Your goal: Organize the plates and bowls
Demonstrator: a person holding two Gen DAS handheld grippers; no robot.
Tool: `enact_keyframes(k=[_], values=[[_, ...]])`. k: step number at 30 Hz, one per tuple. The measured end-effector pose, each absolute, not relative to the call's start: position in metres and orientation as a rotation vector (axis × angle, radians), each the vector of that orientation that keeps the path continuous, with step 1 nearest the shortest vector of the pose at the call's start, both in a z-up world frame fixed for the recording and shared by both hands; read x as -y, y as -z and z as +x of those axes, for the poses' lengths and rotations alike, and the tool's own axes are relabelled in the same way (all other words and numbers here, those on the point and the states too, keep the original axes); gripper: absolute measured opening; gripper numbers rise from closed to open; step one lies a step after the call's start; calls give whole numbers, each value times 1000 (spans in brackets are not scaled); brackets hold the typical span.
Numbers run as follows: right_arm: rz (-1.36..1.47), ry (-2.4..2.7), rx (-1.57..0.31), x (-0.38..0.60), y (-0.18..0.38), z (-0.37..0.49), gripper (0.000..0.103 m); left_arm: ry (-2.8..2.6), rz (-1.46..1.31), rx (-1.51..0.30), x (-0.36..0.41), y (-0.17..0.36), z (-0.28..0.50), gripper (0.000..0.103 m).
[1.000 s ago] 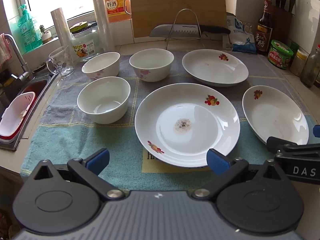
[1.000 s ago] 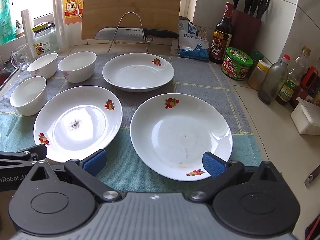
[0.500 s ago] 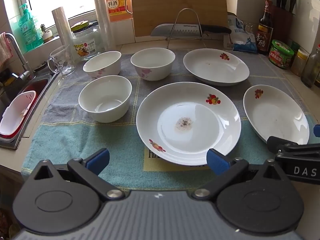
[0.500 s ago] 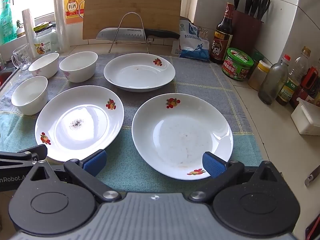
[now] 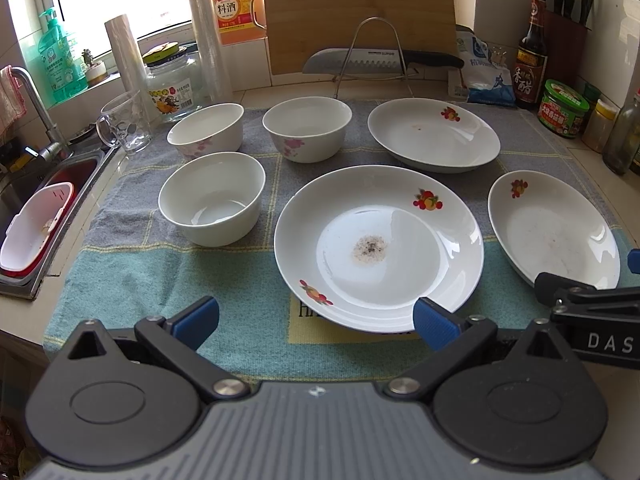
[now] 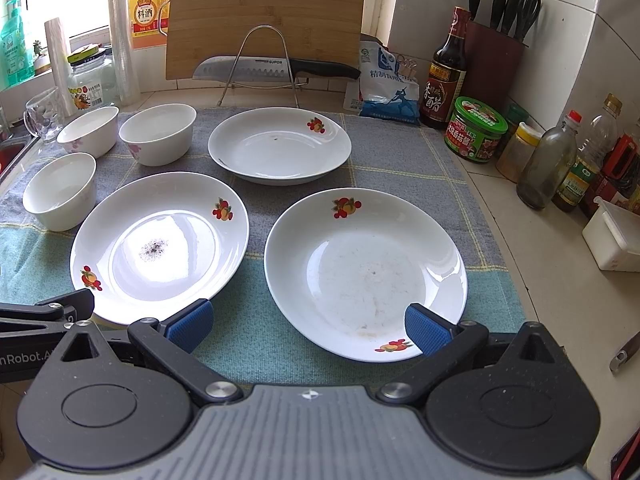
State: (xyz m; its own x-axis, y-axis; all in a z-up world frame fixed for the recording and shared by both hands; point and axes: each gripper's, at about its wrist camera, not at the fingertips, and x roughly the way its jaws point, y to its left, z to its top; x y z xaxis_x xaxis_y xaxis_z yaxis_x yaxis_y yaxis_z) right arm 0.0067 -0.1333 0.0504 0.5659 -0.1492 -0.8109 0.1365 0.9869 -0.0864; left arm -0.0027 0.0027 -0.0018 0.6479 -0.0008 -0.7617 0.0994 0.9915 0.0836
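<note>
Three white plates with fruit prints lie on a towel: a speckled near plate (image 5: 378, 248) (image 6: 160, 246), a right plate (image 5: 554, 230) (image 6: 364, 272) and a far plate (image 5: 434, 134) (image 6: 280, 144). Three white bowls stand to the left: a near bowl (image 5: 212, 198) (image 6: 60, 190), a far-left bowl (image 5: 206, 130) (image 6: 88, 130) and a middle bowl (image 5: 307, 128) (image 6: 157, 133). My left gripper (image 5: 316, 320) hovers open at the near plate's front rim. My right gripper (image 6: 306, 326) hovers open over the right plate's front rim. Neither holds anything.
A checked towel (image 5: 160, 272) covers the counter. A sink (image 5: 60, 184) with a white-red basket (image 5: 34, 230) lies left. A knife on a wire rack (image 6: 276, 68), cutting board (image 6: 266, 16), glass mug (image 5: 124, 124), jars and bottles (image 6: 474, 128) line the back and right.
Both grippers have drawn back and risen slightly, so the dishes sit a little higher in each view. Nothing was grasped or shifted.
</note>
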Motion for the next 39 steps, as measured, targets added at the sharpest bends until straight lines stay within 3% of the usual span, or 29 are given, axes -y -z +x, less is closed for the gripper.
enact_keyframes(k=[39], values=[[-24,170,-947,129,-57,9,103,56,123,-860,-7,-4,2,102]])
